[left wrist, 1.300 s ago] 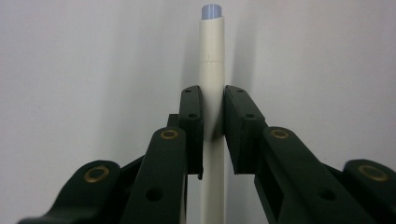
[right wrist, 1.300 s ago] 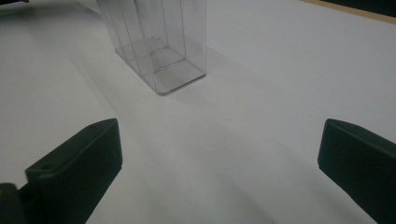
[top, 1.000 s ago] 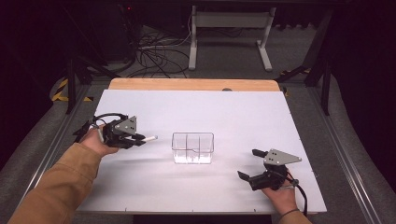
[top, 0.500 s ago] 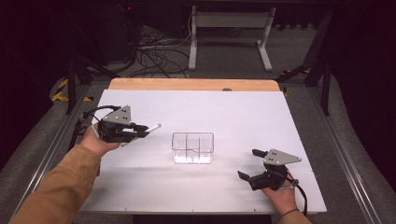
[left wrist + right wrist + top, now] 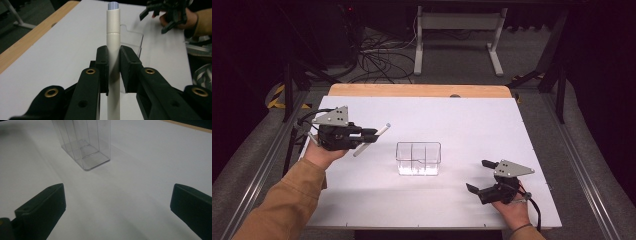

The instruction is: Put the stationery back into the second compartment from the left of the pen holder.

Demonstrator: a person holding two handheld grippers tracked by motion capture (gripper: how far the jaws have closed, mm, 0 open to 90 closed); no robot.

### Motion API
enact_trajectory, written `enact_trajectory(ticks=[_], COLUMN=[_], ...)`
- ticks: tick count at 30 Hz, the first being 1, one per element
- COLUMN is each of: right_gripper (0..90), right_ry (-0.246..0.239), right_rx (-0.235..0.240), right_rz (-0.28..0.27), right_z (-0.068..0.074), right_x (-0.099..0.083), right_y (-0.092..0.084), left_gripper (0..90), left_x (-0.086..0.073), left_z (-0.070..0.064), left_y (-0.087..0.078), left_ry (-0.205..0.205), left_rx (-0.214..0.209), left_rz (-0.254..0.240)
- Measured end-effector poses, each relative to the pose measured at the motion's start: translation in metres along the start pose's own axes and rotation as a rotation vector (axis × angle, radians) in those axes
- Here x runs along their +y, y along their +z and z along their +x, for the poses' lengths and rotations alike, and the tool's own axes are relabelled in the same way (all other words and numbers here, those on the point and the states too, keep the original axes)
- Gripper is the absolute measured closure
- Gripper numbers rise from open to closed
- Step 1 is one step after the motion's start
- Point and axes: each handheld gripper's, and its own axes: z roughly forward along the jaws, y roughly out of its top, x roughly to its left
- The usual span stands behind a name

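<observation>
At the left of the desk [image 5: 422,115], our left gripper [image 5: 371,135] hangs above the white top, a little in from the left edge. Its fingers [image 5: 103,65] are closed on a white pen [image 5: 372,140], gripping it near the middle. The pen lies slanted, one end pointing far and right, the other near and left, both ends clear of the desk. Between the pen and the box [image 5: 418,158] we see a strip of bare desk. The box is clear plastic with inner dividers, and stands upright near the middle of the desk, well apart from every edge. To its far side the white top runs open up to the wooden strip [image 5: 417,90] at the far edge. To its right we see more bare desk, then our right gripper [image 5: 479,175], low near the near right corner. Its fingers [image 5: 42,207] stand wide with nothing between them, pointing left and far toward the box.
</observation>
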Motion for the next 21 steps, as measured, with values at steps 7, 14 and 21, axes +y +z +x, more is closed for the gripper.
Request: enact_trajectory(ticks=[7, 14, 21], right_gripper=[0.7, 0.7, 0.7], right_ry=[-0.001, -0.005, -0.006], right_rx=[-0.001, 0.001, 0.002], right_rz=[-0.001, -0.001, -0.003], right_z=[0.0, 0.0, 0.001], right_x=[0.0, 0.0, 0.0], right_y=[0.0, 0.0, 0.0], left_gripper=[78.3, 78.3, 78.2], left_x=[0.007, 0.015, 0.023], left_z=[-0.009, -0.021, -0.037], left_y=[0.005, 0.013, 0.028], left_ry=[-0.032, -0.092, -0.111], left_rx=[-0.012, -0.013, 0.004], left_rz=[-0.098, -0.193, -0.264])
